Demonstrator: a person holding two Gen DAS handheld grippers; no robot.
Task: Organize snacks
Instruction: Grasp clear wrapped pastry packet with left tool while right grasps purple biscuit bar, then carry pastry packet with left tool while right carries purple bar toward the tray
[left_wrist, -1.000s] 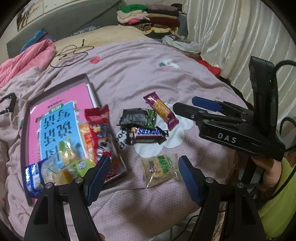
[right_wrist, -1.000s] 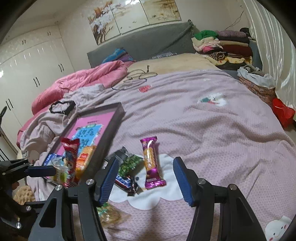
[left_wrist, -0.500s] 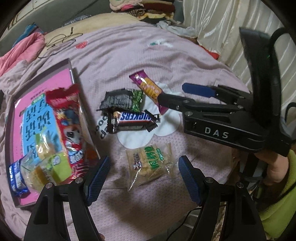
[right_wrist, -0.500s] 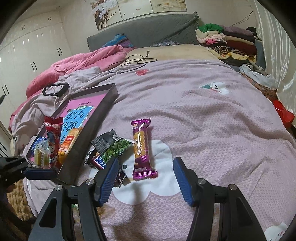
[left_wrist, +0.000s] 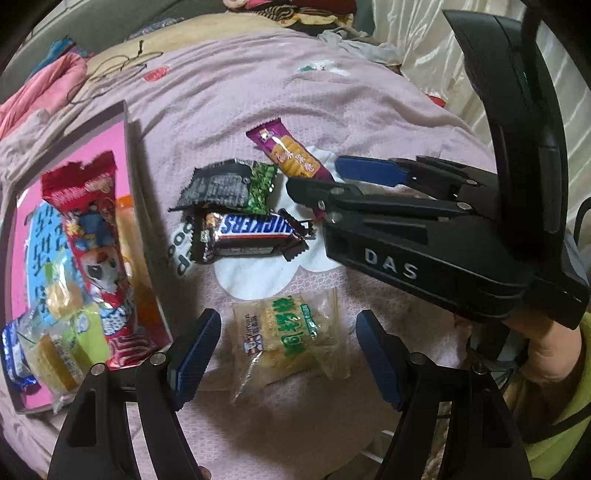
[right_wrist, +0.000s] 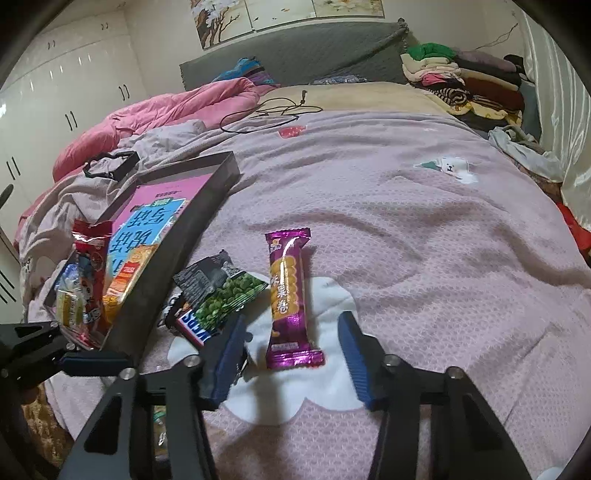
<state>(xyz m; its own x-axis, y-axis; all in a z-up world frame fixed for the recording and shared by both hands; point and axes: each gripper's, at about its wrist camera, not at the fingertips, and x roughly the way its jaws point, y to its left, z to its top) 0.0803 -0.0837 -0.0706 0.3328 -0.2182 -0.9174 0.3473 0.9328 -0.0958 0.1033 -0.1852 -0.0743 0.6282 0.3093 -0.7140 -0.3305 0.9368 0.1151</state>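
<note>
Nearest, the left gripper (left_wrist: 288, 350) hangs wide open astride the clear rice-cracker packet (left_wrist: 288, 339), not gripping; the right gripper (right_wrist: 288, 354) is closing around the purple wafer bar (right_wrist: 288, 295). Beyond, Snickers (left_wrist: 251, 230) and green peas (left_wrist: 232, 186) lie on the bed; several snacks already fill the tray (right_wrist: 184, 236).

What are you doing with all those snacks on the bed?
A person is sorting snacks with a gripper in each hand. The left gripper hangs open over a clear pack of crackers. The right gripper is closing around a purple wafer bar, not yet pinching it. A few snacks already lie in the tray; a Snickers bar and green peas packet wait.
</note>
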